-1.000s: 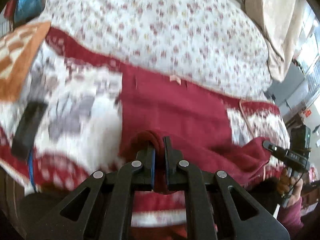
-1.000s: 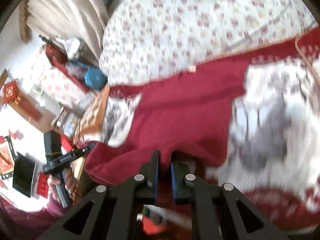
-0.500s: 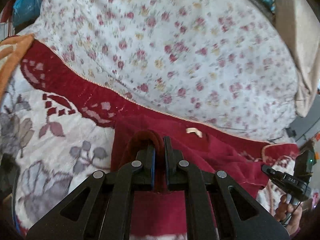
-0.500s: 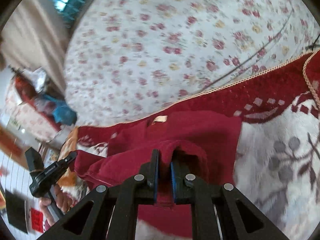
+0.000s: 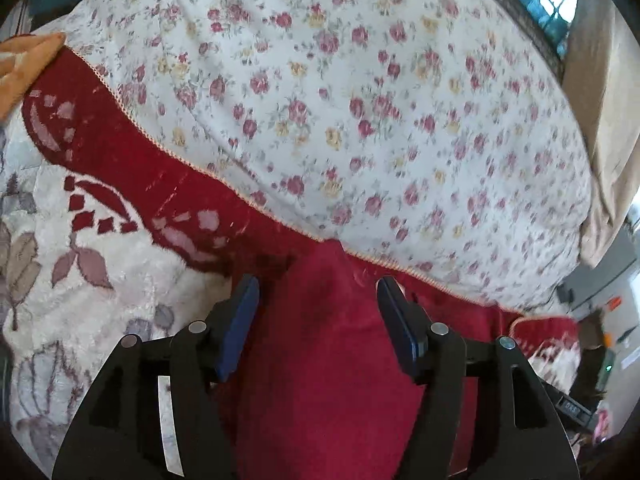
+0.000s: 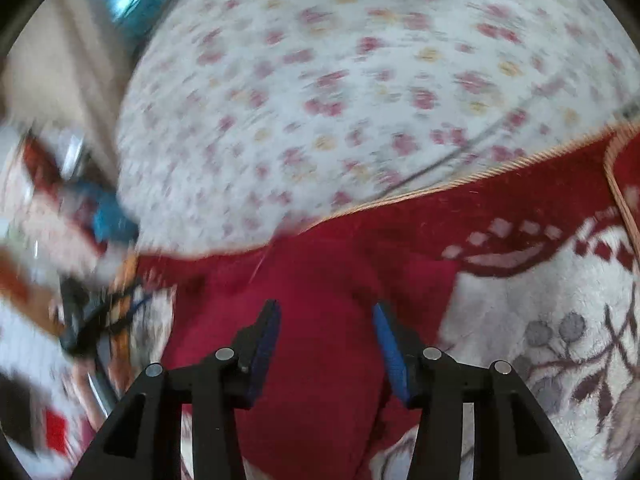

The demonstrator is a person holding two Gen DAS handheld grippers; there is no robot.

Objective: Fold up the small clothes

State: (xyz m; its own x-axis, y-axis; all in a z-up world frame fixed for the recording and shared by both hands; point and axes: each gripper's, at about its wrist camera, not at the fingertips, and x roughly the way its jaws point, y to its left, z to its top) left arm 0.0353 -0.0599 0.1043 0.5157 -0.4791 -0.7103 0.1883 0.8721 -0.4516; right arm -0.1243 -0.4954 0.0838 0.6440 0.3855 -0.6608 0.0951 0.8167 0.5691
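Observation:
A dark red garment (image 5: 320,360) lies folded on a red and white patterned blanket (image 5: 100,280). My left gripper (image 5: 318,292) is open, its blue-padded fingers either side of the garment's far edge, not gripping it. In the right wrist view the same red garment (image 6: 320,340) lies under my right gripper (image 6: 326,316), which is open too, fingers spread over the cloth. This view is blurred.
A white quilt with small red flowers (image 5: 360,120) rises behind the blanket. An orange cloth (image 5: 20,64) lies at the far left. A beige curtain (image 5: 608,120) and window are at the right. The left gripper (image 6: 88,320) shows blurred at the left of the right wrist view.
Both grippers were shut on the red garment, carried its edge forward over itself toward the quilt, and have now opened and let it go.

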